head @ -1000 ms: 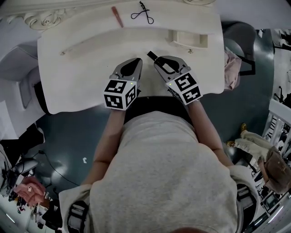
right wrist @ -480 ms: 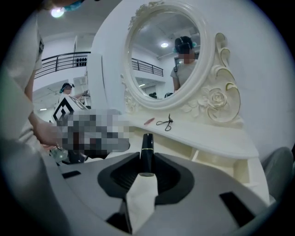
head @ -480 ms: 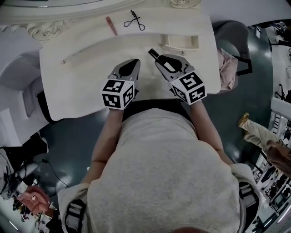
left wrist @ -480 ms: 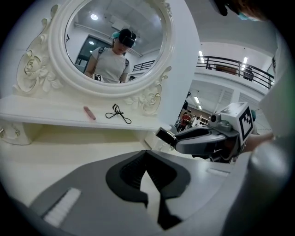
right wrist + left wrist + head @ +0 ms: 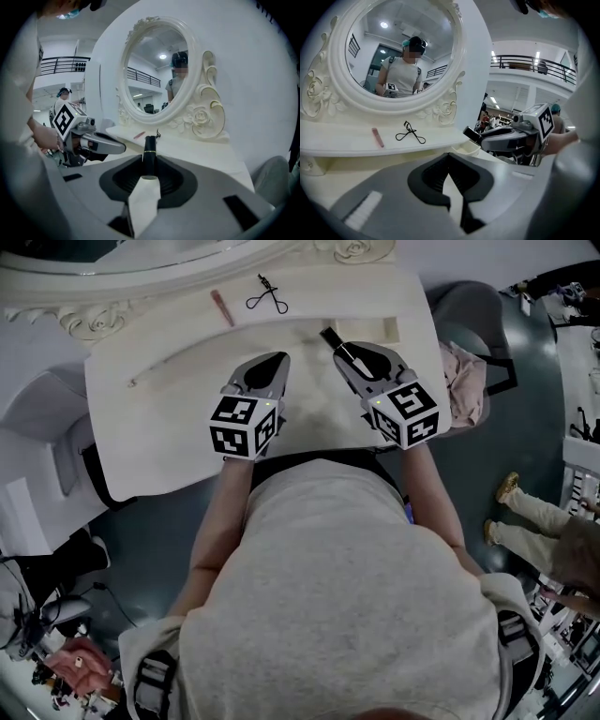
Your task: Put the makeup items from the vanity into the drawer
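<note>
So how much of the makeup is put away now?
Nothing shows as put away; the inside of the drawer is hidden. In hand: the right tool grips a black tube; the left tool is shut and empty. Left: the pink stick and eyelash curler on the shelf.

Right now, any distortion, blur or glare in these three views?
Head view: dim, sharp, wide-angle bowing at the edges. Left gripper view: fisheye, dark corners, mirror stretched, a masking blur over the reflected face. Right gripper view: same fisheye, black tube sharp, lamp glinting in the mirror.
</note>
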Action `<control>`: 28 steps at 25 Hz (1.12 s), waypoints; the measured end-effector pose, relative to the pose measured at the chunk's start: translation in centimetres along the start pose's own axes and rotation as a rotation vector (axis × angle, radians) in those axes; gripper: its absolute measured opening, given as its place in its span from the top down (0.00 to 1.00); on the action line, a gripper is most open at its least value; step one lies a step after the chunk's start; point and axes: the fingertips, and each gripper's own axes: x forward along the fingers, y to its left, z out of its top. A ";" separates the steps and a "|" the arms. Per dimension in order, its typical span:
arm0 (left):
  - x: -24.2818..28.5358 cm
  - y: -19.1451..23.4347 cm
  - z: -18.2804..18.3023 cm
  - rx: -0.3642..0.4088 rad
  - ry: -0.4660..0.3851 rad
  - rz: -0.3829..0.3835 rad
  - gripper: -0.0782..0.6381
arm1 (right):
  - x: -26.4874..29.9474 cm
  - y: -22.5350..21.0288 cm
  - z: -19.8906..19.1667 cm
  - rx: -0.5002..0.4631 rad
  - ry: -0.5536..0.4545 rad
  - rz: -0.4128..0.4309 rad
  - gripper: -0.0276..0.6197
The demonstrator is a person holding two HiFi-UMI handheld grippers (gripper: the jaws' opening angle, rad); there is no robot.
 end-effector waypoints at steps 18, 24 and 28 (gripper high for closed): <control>3.5 -3.3 1.2 0.034 0.001 -0.119 0.88 | -3.7 -7.5 -1.0 0.048 0.029 -0.172 0.79; 4.4 -3.7 0.4 0.045 0.039 -0.142 0.88 | -2.8 -8.5 -1.8 0.016 0.093 -0.157 0.79; 4.9 -3.6 0.2 0.047 0.051 -0.154 0.88 | -1.9 -8.6 -2.1 -0.003 0.130 -0.123 0.79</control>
